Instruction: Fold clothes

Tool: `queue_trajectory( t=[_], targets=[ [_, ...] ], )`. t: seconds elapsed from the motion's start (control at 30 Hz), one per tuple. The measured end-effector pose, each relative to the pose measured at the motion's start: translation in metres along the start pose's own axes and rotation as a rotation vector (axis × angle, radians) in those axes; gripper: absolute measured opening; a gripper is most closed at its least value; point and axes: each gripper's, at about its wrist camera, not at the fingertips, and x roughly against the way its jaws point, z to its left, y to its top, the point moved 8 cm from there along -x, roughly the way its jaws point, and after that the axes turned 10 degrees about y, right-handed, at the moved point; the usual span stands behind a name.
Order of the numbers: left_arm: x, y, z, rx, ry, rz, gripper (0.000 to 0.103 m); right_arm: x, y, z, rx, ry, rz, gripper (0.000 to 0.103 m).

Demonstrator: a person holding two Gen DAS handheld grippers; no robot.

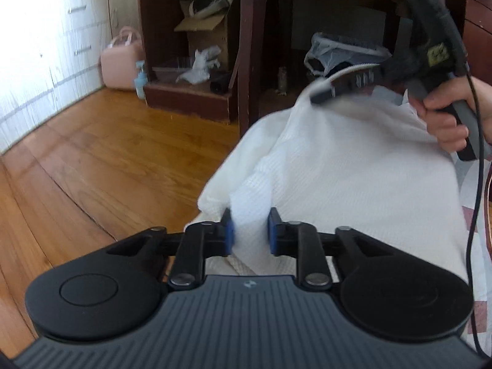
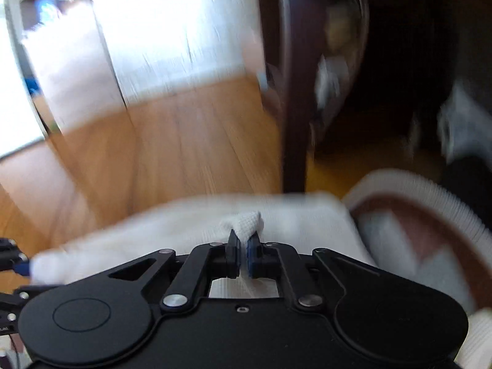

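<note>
White waffle-knit garment [image 1: 338, 178] lies heaped on a surface covered with a patterned cloth [image 1: 479, 215] in pale and reddish-brown patches. Its near left part bulges out over the edge towards the wooden floor [image 1: 92, 160].

Left gripper [image 1: 250, 230]: blue pads part-way apart, with a raised fold of the garment filling the gap between them. The cloth touches both pads; the fold appears gripped.

Right gripper [image 2: 244, 256]: jaws drawn almost together, pinching a small peak of the same white cloth, which sticks up just above the pads. Seen from the left wrist view, this gripper sits at the far right edge of the garment, with a hand [image 1: 452, 117] around its handle and a black cable [image 1: 475, 215] hanging from it. Right wrist view is heavily blurred.

Containers, left wrist view:
- Open cardboard box [image 1: 206, 30] in a dark wooden unit [image 1: 190, 98], flaps up; it holds light and dark items and green leaves, not identifiable further.
- Clear shallow tray [image 1: 172, 72] on the shelf below; crumpled white material [image 1: 201, 64] lies on its right end.
- Bin with a clear plastic liner [image 1: 326, 52] beyond the garment; dark contents, detail unclear.
- Pink carry case [image 1: 121, 61] on the floor by the white wall, closed.
- Blue spray bottle [image 1: 140, 77] just beside it.
</note>
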Motion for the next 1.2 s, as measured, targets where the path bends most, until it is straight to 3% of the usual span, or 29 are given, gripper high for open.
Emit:
queue_trajectory(
  t=[0.1, 0.2, 0.27, 0.3, 0.33, 0.4, 0.43, 0.5, 0.6, 0.67, 0.77, 0.83, 0.9, 0.97, 1.03, 1.1, 1.13, 1.17, 1.2],
  targets=[
    [-0.002, 0.01, 0.007, 0.043, 0.039, -0.022, 0.016, 0.018, 0.017, -0.013, -0.068, -0.026, -0.099, 0.005],
    [-0.023, 0.009, 0.026, 0.183, 0.063, 0.045, 0.019, 0.004, 0.009, -0.027, -0.085, -0.111, -0.03, 0.007],
    [-0.033, 0.001, 0.037, 0.239, 0.081, 0.088, 0.032, 0.001, -0.006, -0.036, -0.11, -0.202, 0.045, 0.022],
    [-0.031, -0.001, 0.042, 0.241, 0.099, 0.089, 0.037, 0.002, -0.013, -0.04, -0.122, -0.251, 0.079, 0.044],
    [-0.029, -0.003, 0.047, 0.238, 0.124, 0.087, 0.044, 0.008, -0.019, -0.044, -0.135, -0.287, 0.09, 0.056],
    [-0.02, -0.004, 0.059, 0.219, 0.199, 0.072, 0.047, 0.036, -0.023, -0.047, -0.166, -0.298, 0.007, 0.061],
    [-0.017, -0.004, 0.066, 0.206, 0.248, 0.07, 0.043, 0.053, -0.03, -0.048, -0.211, -0.275, -0.036, 0.061],
    [-0.012, -0.005, 0.078, 0.184, 0.324, 0.084, 0.042, 0.082, -0.044, -0.039, -0.289, -0.141, -0.116, 0.061],
    [0.006, 0.002, 0.075, 0.263, 0.195, 0.046, 0.042, 0.107, -0.065, -0.014, -0.255, -0.025, -0.154, 0.063],
    [0.02, 0.015, 0.051, 0.224, 0.126, -0.009, 0.042, 0.111, -0.078, 0.002, -0.178, -0.003, -0.126, 0.065],
    [0.034, 0.03, 0.005, 0.136, 0.013, -0.058, 0.044, 0.093, -0.091, 0.002, -0.064, -0.095, -0.029, 0.065],
    [0.027, 0.026, -0.025, 0.071, -0.036, -0.025, 0.044, 0.078, -0.097, -0.017, -0.024, -0.22, -0.007, 0.062],
    [0.013, 0.017, -0.047, 0.023, -0.056, 0.031, 0.043, 0.061, -0.098, -0.056, -0.081, -0.303, -0.019, 0.053],
    [-0.003, 0.002, -0.048, 0.023, -0.021, 0.093, 0.041, 0.058, -0.097, -0.08, -0.205, -0.309, -0.047, 0.036],
    [-0.006, -0.004, -0.041, 0.065, -0.029, 0.102, 0.041, 0.067, -0.096, -0.091, -0.312, -0.297, -0.093, 0.023],
    [-0.004, -0.006, -0.033, 0.094, -0.031, 0.116, 0.041, 0.078, -0.096, -0.092, -0.391, -0.287, -0.136, 0.025],
    [0.001, -0.007, -0.031, 0.101, -0.032, 0.126, 0.041, 0.087, -0.097, -0.089, -0.42, -0.298, -0.16, 0.034],
    [0.006, -0.008, -0.029, 0.106, -0.027, 0.141, 0.044, 0.097, -0.099, -0.083, -0.438, -0.31, -0.178, 0.051],
    [0.009, -0.009, -0.028, 0.11, -0.014, 0.163, 0.049, 0.106, -0.101, -0.074, -0.438, -0.318, -0.178, 0.062]
  ],
)
